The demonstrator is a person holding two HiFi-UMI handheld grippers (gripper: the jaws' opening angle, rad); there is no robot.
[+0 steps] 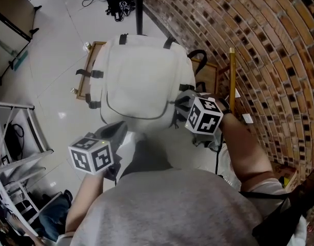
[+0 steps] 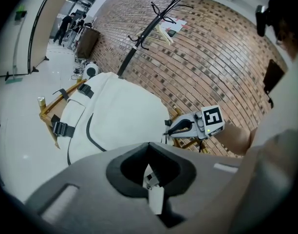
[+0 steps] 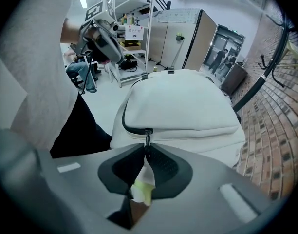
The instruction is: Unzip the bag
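two grippers are both clenched. the right gripper (image 3: 146, 147) has its jaws pressed together on the zip pull (image 3: 147, 137), a small metal piece on the dark zip (image 3: 123, 123) straight ahead of its tips. a white and yellowish scrap shows behind the tips, between the pads. the bag (image 3: 180, 101), white and bulging, fills the space just beyond those jaws. the zip curves off to the left of the tips, closed as far as it shows.

the left gripper (image 2: 149, 144) also has its jaws together, with a white tab (image 2: 155, 195) and a small metal bit caught between the pads; what the tab belongs to i cannot tell. ahead of and above its tips lies the bag's face, with black buckles (image 2: 61, 128) at its far left edge.

in the head view the left gripper is at the bag's near edge and the right gripper at its right side, apart from each other. under the bag stands a wooden frame (image 1: 85, 70) on a pale floor (image 1: 49, 45). to the right of the right gripper rises a brick wall (image 1: 259, 50), and a black pole (image 1: 139, 9) stands at the bag's far end.
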